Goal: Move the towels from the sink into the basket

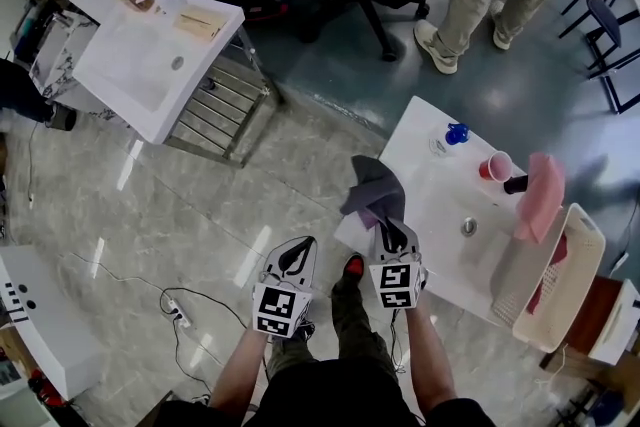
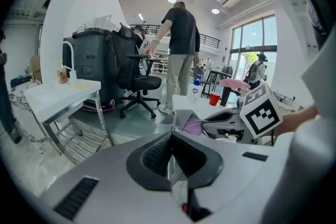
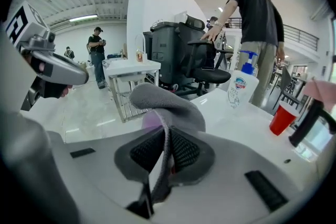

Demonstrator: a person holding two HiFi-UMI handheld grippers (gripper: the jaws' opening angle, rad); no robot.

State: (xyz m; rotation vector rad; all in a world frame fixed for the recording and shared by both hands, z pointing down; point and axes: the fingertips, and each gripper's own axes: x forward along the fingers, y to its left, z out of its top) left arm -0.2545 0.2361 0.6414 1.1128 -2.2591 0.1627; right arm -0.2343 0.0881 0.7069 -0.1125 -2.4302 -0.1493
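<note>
Head view: right gripper [image 1: 388, 231] tilted downward.

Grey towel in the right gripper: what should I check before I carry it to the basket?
1. Right gripper clamped on the grey fabric towel: ok.
2. Left gripper shut with nothing in it: ok.
3. Purple cloth under the towel not caught up with it: cannot tell.
4. White slatted plastic basket open on top, with room: ok.
5. Low path across the counter: not ok. A red plastic cup and a black faucet draped with a pink towel stand in between, so probably lift over them.
</note>
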